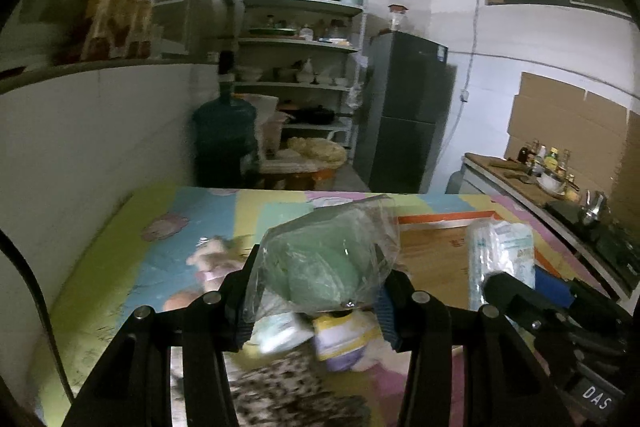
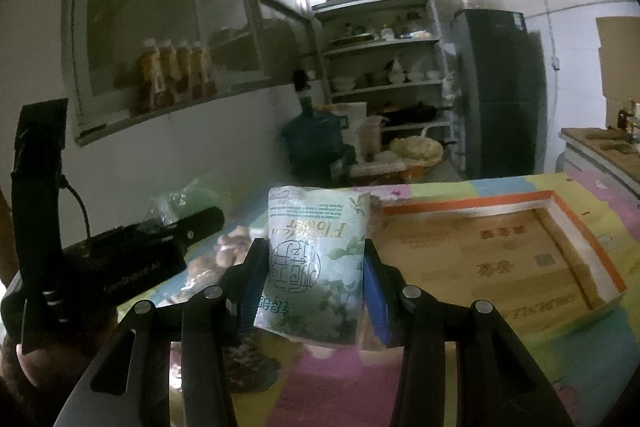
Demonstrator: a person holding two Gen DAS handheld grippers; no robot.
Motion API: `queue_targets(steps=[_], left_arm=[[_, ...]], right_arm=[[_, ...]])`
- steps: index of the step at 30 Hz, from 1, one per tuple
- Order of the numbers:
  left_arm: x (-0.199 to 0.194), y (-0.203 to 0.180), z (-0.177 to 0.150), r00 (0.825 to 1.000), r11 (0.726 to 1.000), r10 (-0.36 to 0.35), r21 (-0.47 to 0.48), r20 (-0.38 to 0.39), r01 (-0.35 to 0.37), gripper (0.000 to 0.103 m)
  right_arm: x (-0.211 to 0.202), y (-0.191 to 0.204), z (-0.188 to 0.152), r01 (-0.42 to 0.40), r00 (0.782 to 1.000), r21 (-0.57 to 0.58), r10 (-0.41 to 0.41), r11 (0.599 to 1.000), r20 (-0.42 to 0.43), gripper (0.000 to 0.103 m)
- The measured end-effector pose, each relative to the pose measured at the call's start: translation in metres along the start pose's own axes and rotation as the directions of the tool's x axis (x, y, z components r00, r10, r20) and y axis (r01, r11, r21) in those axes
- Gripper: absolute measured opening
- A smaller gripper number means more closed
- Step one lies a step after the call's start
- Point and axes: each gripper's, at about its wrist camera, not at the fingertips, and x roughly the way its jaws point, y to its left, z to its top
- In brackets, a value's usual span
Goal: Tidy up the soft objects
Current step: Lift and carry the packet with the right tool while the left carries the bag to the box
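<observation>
Soft packs lifted over the patterned counter (image 1: 120, 227).
Left hand-held gripper (image 1: 316, 291) clamps a crinkly clear bag (image 1: 320, 259) of green sponge; right hand-held gripper (image 2: 312, 267) clamps a glossy tissue pack (image 2: 316, 259) beside the cardboard tray (image 2: 520, 259).

The left gripper (image 1: 316, 301) holds a bagged sponge (image 1: 320, 263) above the mat (image 1: 120, 255) — the tissue pack (image 2: 316, 263) sits in the right gripper (image 2: 312, 291) beside it. Right of both lies the shallow box (image 2: 520, 259); the shelf rack (image 1: 300, 67) and fridge (image 1: 404, 111) stand behind.
</observation>
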Motion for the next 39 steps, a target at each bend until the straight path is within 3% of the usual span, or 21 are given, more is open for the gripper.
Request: queue_targets(steps=[18,39], left_arm=[[0.044,-0.098,0.0,0.989,0.988,-0.141,0.054,-0.049,0.144,0.048],[0.109,-0.192,-0.016,0.962,0.97,-0.214,0.082,-0.168,0.23,0.048]], right_arm=[[-0.027,-0.091,0.008,0.172,0.984,0.064,-0.174,0.983,0.028,0.046],[-0.033,-0.194,-0.005,0.315,0.949,0.126,-0.313,0.941,-0.036,0.046]])
